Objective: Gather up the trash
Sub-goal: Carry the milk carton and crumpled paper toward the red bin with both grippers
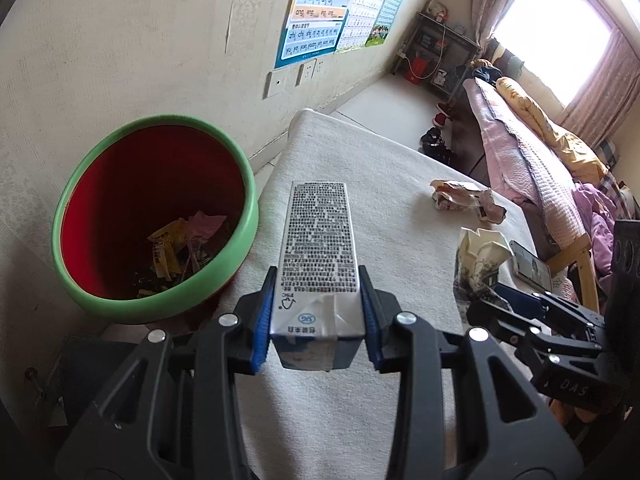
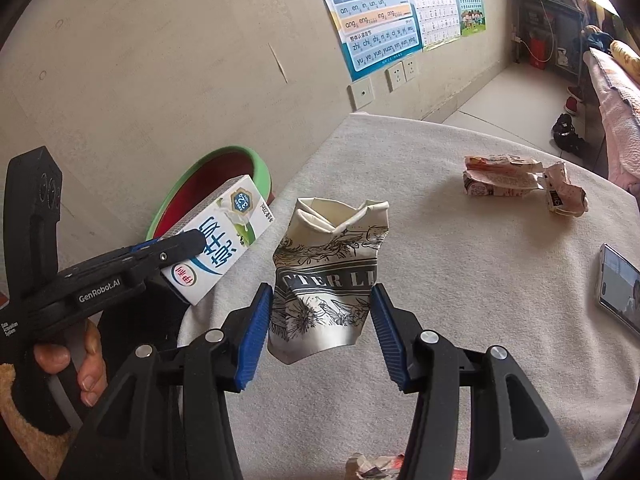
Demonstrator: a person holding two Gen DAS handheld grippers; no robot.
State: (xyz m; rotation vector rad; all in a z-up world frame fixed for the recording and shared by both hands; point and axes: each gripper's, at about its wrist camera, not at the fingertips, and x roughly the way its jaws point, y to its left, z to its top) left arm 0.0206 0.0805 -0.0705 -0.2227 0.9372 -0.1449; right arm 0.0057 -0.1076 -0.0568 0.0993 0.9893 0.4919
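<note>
Fingers of the left gripper clamp a milk carton, blue pads pressed on both long sides near its base, carton sticking forward up the centre of the left wrist frame. Red bin with green rim sits left of it on the floor by the wall, wrappers in the bottom; carton is above the table edge, not over the bin mouth. Fingers of the right gripper hold a crumpled paper cup at medium width; left pad touches the cup's side, right pad looks just touching, cup lifted off the white table. Same cup shows at right in the left wrist frame. Upper right on the table lie crushed wrappers, well apart from both grippers. Phone lies at the right edge. A hand grips the left tool's handle, lower left of the right wrist frame.
</note>
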